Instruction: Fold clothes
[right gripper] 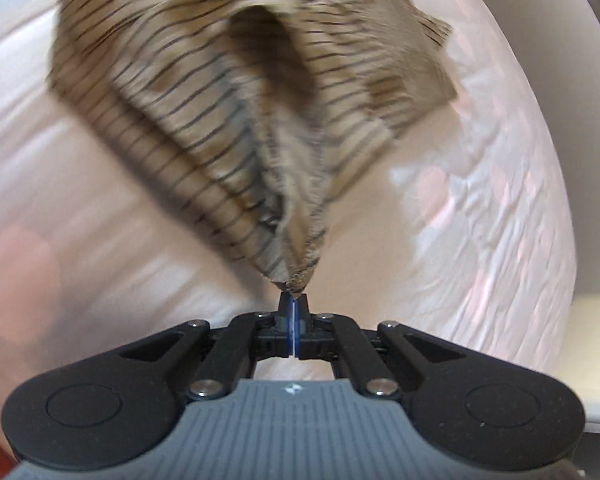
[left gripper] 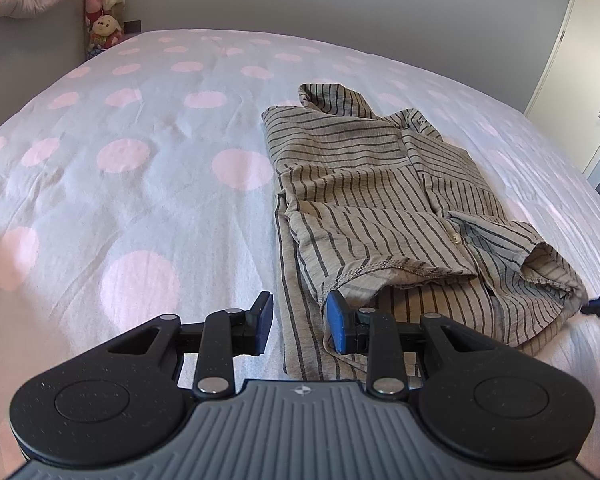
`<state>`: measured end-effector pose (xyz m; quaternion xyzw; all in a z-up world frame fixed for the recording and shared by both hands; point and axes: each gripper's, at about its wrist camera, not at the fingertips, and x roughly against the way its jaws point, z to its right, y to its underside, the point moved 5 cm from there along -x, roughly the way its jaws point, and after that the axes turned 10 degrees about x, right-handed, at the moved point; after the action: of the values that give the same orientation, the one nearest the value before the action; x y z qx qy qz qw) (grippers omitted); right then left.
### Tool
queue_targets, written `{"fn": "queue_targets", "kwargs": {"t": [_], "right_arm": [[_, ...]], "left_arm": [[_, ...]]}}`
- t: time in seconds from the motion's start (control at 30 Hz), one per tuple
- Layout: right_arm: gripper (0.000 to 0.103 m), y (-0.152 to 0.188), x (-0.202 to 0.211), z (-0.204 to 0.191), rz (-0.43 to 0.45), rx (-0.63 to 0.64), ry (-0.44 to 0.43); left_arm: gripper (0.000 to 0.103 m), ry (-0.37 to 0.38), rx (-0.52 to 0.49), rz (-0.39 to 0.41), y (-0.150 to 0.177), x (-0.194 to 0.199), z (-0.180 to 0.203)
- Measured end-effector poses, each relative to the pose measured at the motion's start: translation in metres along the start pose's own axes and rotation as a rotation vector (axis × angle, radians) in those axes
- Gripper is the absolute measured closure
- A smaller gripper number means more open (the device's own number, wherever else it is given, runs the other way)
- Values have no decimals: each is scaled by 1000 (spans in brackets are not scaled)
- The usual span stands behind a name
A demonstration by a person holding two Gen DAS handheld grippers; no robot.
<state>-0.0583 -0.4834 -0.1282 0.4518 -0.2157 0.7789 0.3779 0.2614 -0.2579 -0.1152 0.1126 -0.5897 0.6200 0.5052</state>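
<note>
Plush toys (left gripper: 103,8) beside dotted bedspread (left gripper: 140,152)

Our left gripper (left gripper: 298,326), black linked arms, blue pads on its fingers (left gripper: 338,322), silver screws, round black discs either side, ribbed grey body with a small compass mark, our right gripper (right gripper: 293,300) built the same, thin blue line between its pads
</note>
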Motion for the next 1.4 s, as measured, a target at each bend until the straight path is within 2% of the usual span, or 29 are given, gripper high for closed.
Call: {"fn": "queue_targets", "kwargs": {"t": [0.1,0.2,0.27,0.33,0.4,0.47,0.6,0.67,0.8,0.9,1.0,1.13,1.23,1.3,1.33,1.4], "right_arm": [[102,7,7,-26,10,88,-8],[102,11,21,-27,50,62,-1],[101,11,32,-12,93,4,29],[96,12,40,8,137,-77,46],[82,11,44,26,181,-155,41],[78,10,40,38,202,-201,30],[81,5,21,45,230,-252,-57],[97,0,15,42,274,-256,-106],[100,-16,19,4,316,-114,-122],[100,-25,18,-27,299,28,-85],[100,-31,14,-52,276,113,-80],[100,-32,22,-62,281,104,-56],[93,-38,38,-48,342,-1,-18],[69,-44,49,-35,403,-68,35],[65,-48,55,-28,434,-99,65],[64,-57,60,-18,475,-133,127]], "left_arm": [[75,-3,0,-1,0,0,0],[75,-5,0,-2,0,-1,0],[75,-6,-4,-3,0,-1,1],[75,-6,-8,-5,1,-2,2],[75,-6,-13,-8,2,-2,3],[75,-8,-15,-10,3,-2,2],[75,-10,-8,-11,2,-3,1],[75,-10,-7,-13,2,-4,1],[75,-8,-13,-18,3,-6,2],[75,-7,-20,-20,4,-6,4],[75,-10,-15,-15,3,-4,2],[75,-7,-7,-7,2,-2,1],[75,-3,-14,-7,2,-2,3],[75,-2,-18,-7,2,-2,4],[75,-2,-20,-8,2,-2,4],[75,1,-20,-6,2,-1,4]]}}
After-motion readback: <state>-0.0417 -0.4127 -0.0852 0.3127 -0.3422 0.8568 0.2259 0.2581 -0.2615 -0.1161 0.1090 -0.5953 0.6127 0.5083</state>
